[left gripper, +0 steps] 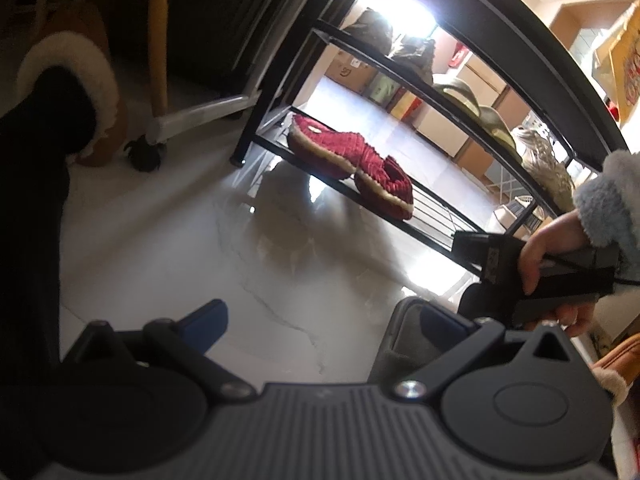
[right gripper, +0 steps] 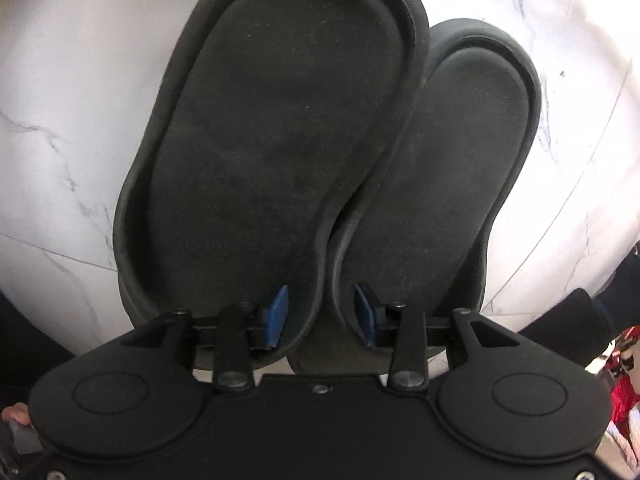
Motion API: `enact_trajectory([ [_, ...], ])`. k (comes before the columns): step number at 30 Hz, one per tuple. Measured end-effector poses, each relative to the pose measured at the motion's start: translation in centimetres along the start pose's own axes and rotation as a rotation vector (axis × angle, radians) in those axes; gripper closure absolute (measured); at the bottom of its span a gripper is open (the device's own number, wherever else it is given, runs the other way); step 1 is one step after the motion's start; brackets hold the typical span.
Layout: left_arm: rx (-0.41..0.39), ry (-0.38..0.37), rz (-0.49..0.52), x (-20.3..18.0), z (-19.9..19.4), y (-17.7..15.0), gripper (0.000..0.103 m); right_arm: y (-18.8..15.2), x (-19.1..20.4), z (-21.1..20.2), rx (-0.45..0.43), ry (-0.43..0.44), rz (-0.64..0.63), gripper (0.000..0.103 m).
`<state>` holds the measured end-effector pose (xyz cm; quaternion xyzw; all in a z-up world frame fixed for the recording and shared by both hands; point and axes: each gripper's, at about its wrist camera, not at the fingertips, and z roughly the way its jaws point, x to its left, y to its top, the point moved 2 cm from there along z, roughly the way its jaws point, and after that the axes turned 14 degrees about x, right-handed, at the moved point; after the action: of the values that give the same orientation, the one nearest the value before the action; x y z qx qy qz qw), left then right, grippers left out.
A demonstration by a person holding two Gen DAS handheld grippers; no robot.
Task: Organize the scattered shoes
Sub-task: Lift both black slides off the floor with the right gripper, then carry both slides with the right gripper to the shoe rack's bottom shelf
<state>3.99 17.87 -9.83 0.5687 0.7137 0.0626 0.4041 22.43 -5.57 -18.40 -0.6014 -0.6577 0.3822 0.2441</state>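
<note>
1. The right gripper (right gripper: 322, 312) points down at two dark slippers lying side by side on the white marble floor (right gripper: 60, 128); the larger-looking left slipper (right gripper: 272, 128) overlaps the edge of the right slipper (right gripper: 452, 168).
2. Its blue pads (right gripper: 278, 304) stand apart, one inside each slipper at the heel end, with the two adjoining heel rims between them; the jaws are partly open and I see no pressing on the rims.
3. The left gripper (left gripper: 320, 316) hangs over the bare floor; its jaws are wide open and hold nothing.
4. A black shoe rack (left gripper: 400, 216) stands ahead; a pair of red slippers (left gripper: 352, 168) lies on its lowest shelf (greenish and furry shoes sit on the shelf above).
5. A hand (left gripper: 548, 248) in a fluffy sleeve holds the other tool at the right.
6. No brand or label is readable; the print on the boxes behind the rack is too blurred.
</note>
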Motion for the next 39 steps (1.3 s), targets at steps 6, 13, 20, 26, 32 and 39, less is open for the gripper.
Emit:
enact_trajectory([
  [6,-0.001,-0.005,-0.028,0.4,0.1,0.2,0.000,0.6,-0.6,0.6,0.019,0.031,-0.002,0.071],
  [13,-0.009,0.002,-0.038,0.5,0.1,0.1,0.000,-2.9,-1.1,0.2,-0.177,0.047,-0.028,0.082],
  [20,-0.018,0.024,-0.018,0.3,0.2,0.0,0.000,-6.9,-1.0,-1.5,-0.451,-0.013,-0.061,0.086],
  [26,-0.016,0.038,-0.014,0.3,0.4,-0.1,0.000,-8.7,-3.5,-3.7,-0.602,0.027,-0.006,0.087],
  [32,-0.013,0.046,-0.004,0.1,0.6,-0.2,0.000,-10.1,-6.7,-4.5,-0.707,0.061,0.074,0.087],
  [39,0.000,0.054,-0.001,0.1,1.0,-0.3,0.000,-11.3,-9.5,-5.2,-0.831,0.120,0.116,0.087],
])
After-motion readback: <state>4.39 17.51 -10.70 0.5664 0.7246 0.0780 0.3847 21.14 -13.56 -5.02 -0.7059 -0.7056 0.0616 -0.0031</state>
